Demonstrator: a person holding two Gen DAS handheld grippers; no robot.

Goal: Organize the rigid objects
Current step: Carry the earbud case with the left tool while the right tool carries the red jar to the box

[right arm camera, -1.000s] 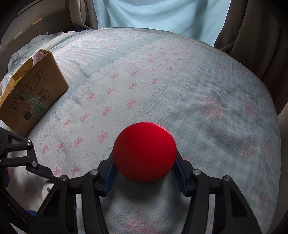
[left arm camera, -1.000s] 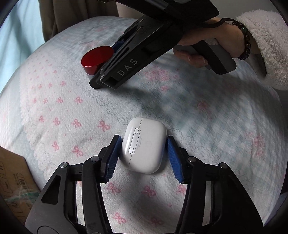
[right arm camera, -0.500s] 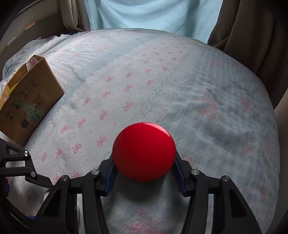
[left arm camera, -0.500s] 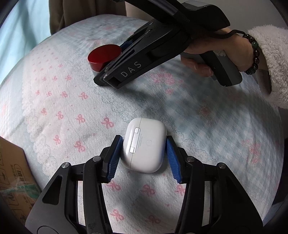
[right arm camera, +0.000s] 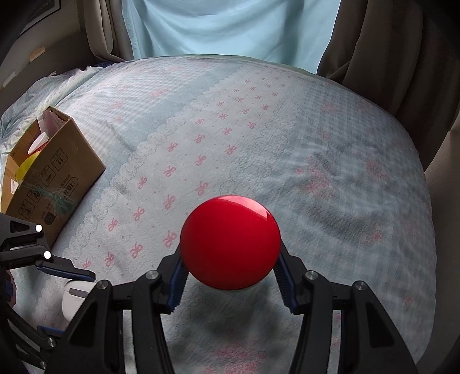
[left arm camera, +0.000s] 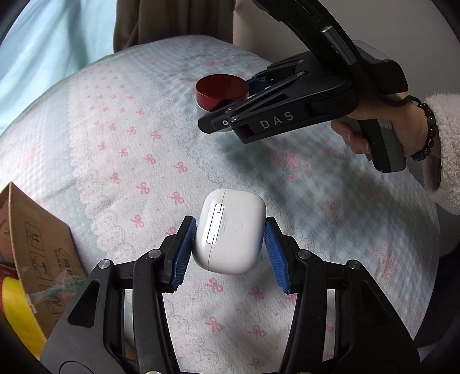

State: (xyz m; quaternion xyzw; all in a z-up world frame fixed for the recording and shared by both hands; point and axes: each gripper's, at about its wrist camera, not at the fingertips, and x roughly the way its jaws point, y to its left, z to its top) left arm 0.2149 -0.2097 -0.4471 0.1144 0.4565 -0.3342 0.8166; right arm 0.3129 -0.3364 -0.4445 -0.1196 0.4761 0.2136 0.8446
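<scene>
My left gripper is shut on a white earbud case, held just above the bedspread. My right gripper is shut on a jar with a round red lid and a white body. In the left wrist view the right gripper holds the red-lidded jar over the far part of the bed. In the right wrist view the left gripper and the earbud case show at the lower left.
An open cardboard box with yellow and pink items inside stands on the bed's left side; it also shows in the left wrist view. The bed has a blue-and-white cover with pink bows. Curtains hang behind.
Both grippers have lifted with their objects. The left gripper has turned toward the left, bringing the cardboard box further into view. The right gripper has shifted right in the left wrist view.
</scene>
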